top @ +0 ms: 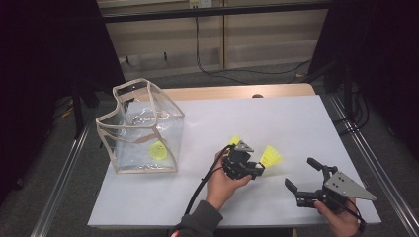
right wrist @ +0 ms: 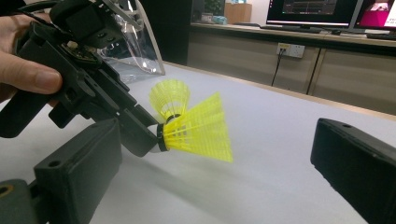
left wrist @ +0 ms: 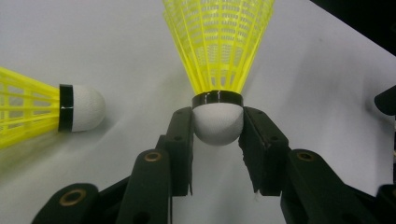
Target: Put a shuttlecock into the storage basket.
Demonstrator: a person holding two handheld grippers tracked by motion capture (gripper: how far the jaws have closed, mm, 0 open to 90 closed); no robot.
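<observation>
The work appears to be partly done: one yellow shuttlecock (top: 158, 149) is already lying inside the clear bag (top: 141, 129) at the far left of the table (top: 296, 128), one is in hand, and another is left on the surface.

Nearest, the right gripper (top: 302, 174) is held low over the front right of the table, its jaws spread wide with nothing between them.

A little farther in, the left gripper (left wrist: 217, 140) is clamped on the white cork head of the held shuttlecock (left wrist: 218, 51), one jaw pressed to each side just under the black band. It is carried by the left hand (top: 222, 183), with the yellow skirt pointed right, away from the bag, clear of the table.

Just beyond it, the spare shuttlecock (left wrist: 44, 108) is seen resting on the table.

Judged from this, the held one remains to be carried left to the bag's open top, then the spare fetched.
</observation>
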